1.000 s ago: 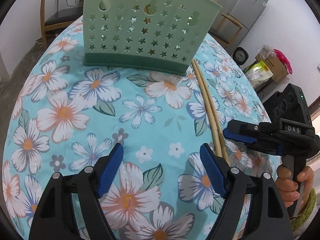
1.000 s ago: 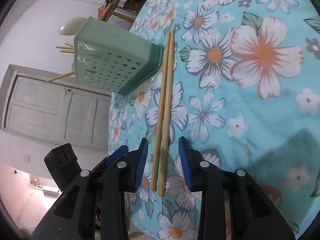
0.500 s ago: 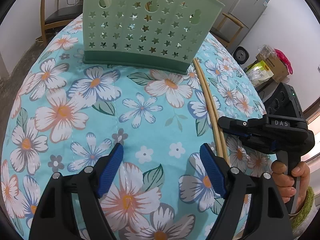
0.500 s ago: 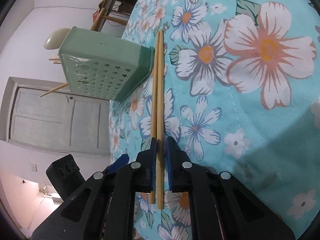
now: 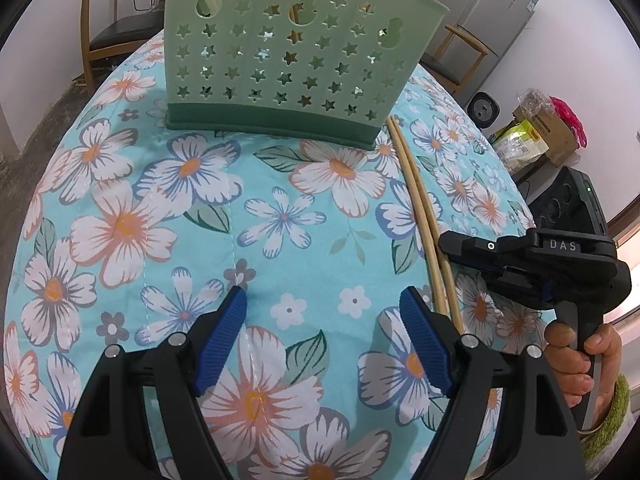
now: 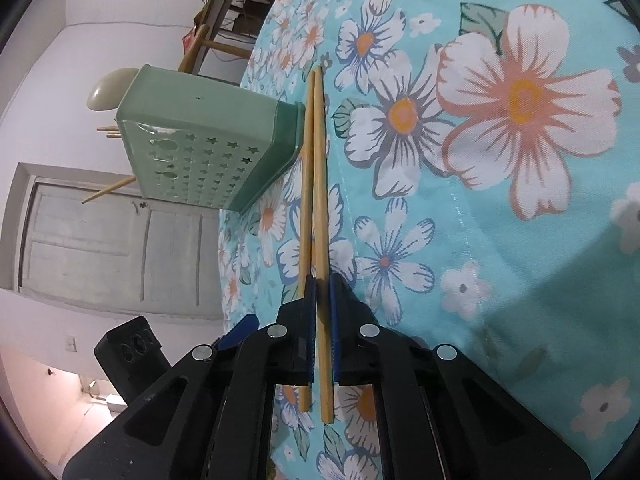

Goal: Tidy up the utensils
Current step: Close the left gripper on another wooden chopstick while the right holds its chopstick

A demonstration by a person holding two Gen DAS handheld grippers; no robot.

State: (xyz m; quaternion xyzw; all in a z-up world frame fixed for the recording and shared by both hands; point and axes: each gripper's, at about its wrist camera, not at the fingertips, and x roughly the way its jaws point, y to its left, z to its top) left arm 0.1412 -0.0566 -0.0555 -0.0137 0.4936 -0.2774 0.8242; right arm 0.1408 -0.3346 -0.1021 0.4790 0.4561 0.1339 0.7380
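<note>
- A pair of long, pale wooden chopsticks (image 6: 316,184) lies side by side on the bench, far tips just beside the dark green base of the holder, near ends toward the person.
- The right gripper (image 6: 322,292), black with blue ribbed pads, is closed around the chopsticks near their thicker ends; the right-hand stick sits squarely between the pads, the left one looks partly outside — whether both are truly pinched cannot be told.
- The pale green plastic utensil holder with star-shaped cut-outs (image 5: 296,52) stands upright on the bench, already holding a cream spoon (image 6: 106,90) and a few other wooden sticks.
- The left gripper (image 5: 322,320) hangs above the cloth, pads wide apart, holding nothing.
- The bench wears a turquoise cloth printed with big white and orange flowers (image 5: 120,220).
- To do this step well, in my judgement: lift gently and level, check both sticks rise together, then tip them upright before lowering into the holder's open top.
</note>
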